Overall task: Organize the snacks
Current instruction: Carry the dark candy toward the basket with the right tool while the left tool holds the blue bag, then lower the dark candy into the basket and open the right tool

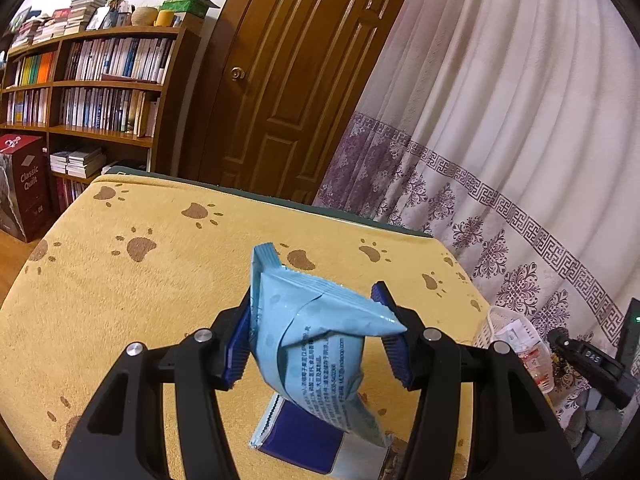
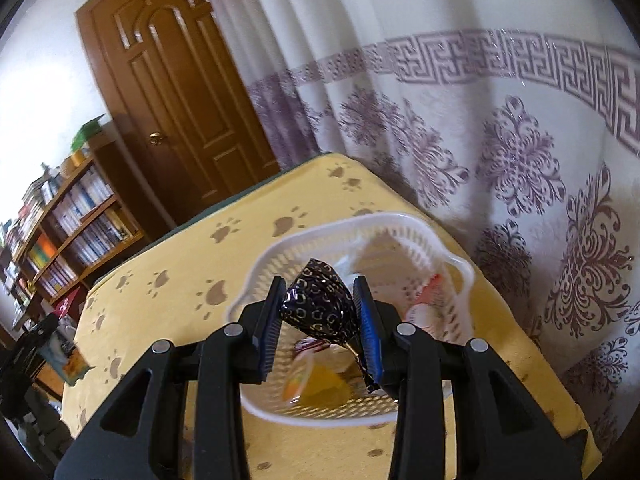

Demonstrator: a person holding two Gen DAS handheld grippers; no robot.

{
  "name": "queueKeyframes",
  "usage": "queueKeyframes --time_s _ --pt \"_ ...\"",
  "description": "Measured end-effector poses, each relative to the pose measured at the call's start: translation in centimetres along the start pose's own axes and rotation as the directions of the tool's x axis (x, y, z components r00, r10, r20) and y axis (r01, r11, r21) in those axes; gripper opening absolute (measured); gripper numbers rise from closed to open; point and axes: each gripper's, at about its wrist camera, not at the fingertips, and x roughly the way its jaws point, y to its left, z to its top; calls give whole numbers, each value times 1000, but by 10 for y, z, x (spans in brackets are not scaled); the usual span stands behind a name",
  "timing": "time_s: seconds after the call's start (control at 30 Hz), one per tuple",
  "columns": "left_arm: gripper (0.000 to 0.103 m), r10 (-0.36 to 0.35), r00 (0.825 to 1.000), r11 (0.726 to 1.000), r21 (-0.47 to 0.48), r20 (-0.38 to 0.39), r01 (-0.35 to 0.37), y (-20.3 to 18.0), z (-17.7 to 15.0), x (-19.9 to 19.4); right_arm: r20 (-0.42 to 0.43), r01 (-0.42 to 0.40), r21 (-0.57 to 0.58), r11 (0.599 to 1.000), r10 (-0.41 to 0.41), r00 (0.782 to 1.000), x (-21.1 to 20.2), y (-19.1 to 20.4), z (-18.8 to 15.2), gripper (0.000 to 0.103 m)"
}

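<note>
The right gripper (image 2: 318, 310) is clamping a dark foil-wrapped candy (image 2: 320, 308) directly above the white basket (image 2: 460, 268) on the yellow paw-print tablecloth (image 2: 160, 300); best to lower it inside the rim before letting go, so it is not bouncing out. The left gripper (image 1: 316, 332) is pinching a light blue snack packet (image 1: 316, 344) above the cloth, awaiting its turn

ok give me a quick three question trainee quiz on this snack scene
1. True or false: the left hand-held gripper holds a light blue packet.
2. What is between the right hand-held gripper's pads?
A. dark patterned foil candy
B. banana
3. What lies below that candy?

Key: 1 true; 2 A; 3 the white slotted basket, with snacks already inside.
</note>
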Motion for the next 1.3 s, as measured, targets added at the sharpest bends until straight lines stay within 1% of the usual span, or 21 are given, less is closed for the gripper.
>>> queueKeyframes --time_s 0.07,0.1,0.13,0.27,0.4,0.53,0.6,0.67,0.73,0.83,0.93,1.0,1.1,1.2,1.27,1.3 --pt "56 -1 1000 1000 1 0 1 0 0 0 -7 18 19 1000 -18 1000 7 -8 2 42" --pt "56 0 1000 1000 1 -1 0 -1 0 0 -5 21 33 999 -21 1000 8 -12 2 52" --pt "56 -1 1000 1000 0 -1 1 -1 0 0 2 26 54 998 -26 1000 9 -17 3 58" --pt "56 0 1000 1000 0 -2 0 -1 -1 0 13 40 77 996 -41 999 8 -24 2 58" --pt "56 0 1000 1000 1 -5 0 -1 -1 2 13 35 78 996 -36 999 4 -22 -4 58" --pt "56 -5 1000 1000 8 -4 5 -3 -2 1 15 24 43 999 -24 1000 -2 -12 -11 58" --pt "56 -7 1000 1000 10 -5 7 -3 -2 1 13 24 4 1000 -24 1000 -3 -4 -14 58" --pt "56 -8 1000 1000 11 -6 8 -3 -2 1 5 42 -63 997 -42 999 -2 5 -17 58" --pt "56 -8 1000 1000 11 -5 8 -3 -2 1 -30 55 -110 992 -58 998 3 12 -20 58" --pt "56 -8 1000 1000 9 -1 8 -3 -2 0 -87 85 -147 986 -99 991 15 14 -25 58" --pt "56 -9 1000 1000 8 0 9 -3 -2 0 -114 138 -190 972 -161 980 27 14 -28 58" --pt "56 -8 1000 1000 8 0 8 -4 -2 0 -122 143 -208 968 -171 978 32 15 -28 61" --pt "56 -11 1000 1000 11 -2 11 -4 -2 -1 -103 172 -239 956 -201 974 39 17 -24 64" --pt "56 -13 1000 1000 14 -1 13 -5 -3 -2 -42 228 -235 945 -244 969 38 18 -17 64" --pt "56 -13 1000 1000 16 -2 13 -5 -3 -1 13 289 -220 931 -294 956 34 15 -12 64" --pt "56 -14 1000 1000 17 -2 14 -5 -3 -1 25 305 -213 928 -307 952 33 13 -9 64"
